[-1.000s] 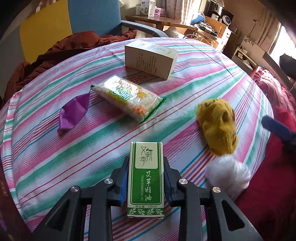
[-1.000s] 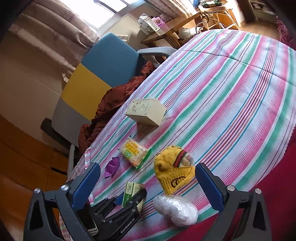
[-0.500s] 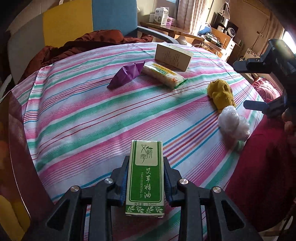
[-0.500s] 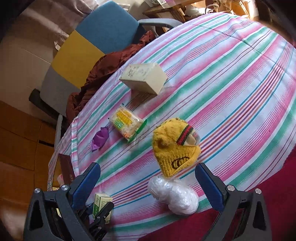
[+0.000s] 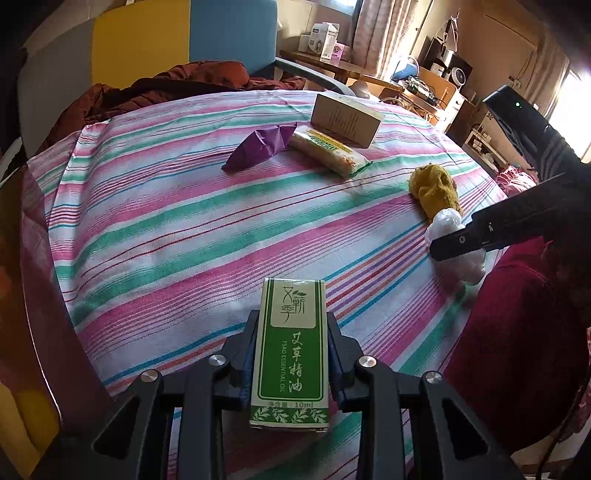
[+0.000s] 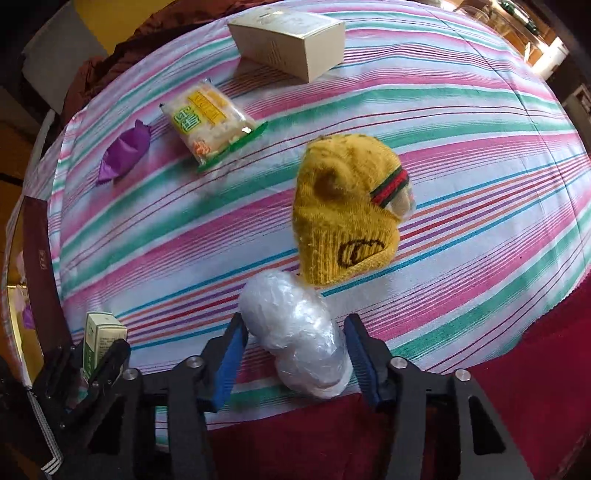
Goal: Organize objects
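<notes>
Chair: blue, yellow and grey upholstered armchair [image 5: 192, 40] behind the table
Garment: rust-brown quilted jacket [image 5: 177, 79] heaped on the chair seat
Side table: brown wooden desk [image 5: 343, 68] by the curtain, bearing small white cartons [image 5: 325, 35]
Curtain: pale patterned drape [image 5: 384, 33]

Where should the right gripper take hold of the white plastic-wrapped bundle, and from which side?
Grip the white plastic bundle across its narrower waist, coming from the near table edge as the right gripper now does. It lies lengthwise between the open fingers, so they probably close on its long sides. Stay clear of the yellow knit hat at its far end.
</notes>
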### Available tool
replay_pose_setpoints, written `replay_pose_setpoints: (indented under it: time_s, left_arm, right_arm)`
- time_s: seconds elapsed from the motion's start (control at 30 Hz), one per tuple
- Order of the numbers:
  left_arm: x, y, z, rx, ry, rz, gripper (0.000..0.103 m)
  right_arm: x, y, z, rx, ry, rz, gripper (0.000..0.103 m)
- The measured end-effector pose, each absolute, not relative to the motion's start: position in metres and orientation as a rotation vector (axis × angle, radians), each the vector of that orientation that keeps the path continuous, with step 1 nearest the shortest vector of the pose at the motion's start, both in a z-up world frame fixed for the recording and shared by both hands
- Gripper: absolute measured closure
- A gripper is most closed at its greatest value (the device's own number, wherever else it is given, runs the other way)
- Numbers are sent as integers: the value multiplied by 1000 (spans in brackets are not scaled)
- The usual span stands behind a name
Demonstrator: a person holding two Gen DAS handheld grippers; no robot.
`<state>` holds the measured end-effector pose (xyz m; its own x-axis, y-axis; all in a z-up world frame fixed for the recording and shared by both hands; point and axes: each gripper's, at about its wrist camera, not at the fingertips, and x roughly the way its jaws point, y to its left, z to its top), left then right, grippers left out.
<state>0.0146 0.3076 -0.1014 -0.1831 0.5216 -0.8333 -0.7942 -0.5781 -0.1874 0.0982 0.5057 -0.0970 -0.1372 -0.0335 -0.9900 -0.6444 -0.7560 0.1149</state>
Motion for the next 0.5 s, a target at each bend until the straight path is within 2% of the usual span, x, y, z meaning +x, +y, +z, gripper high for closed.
replay_pose_setpoints:
  time_s: [0.13,0.5]
  left_arm:
    - [15,304,-102,-1159,354,1878,72]
    - [19,293,-95,-1160,328,1913,72]
  right_arm:
    - [99,499,-93,-1686,715,1998,61]
    - [86,461,-88,-1676,523,2177,61]
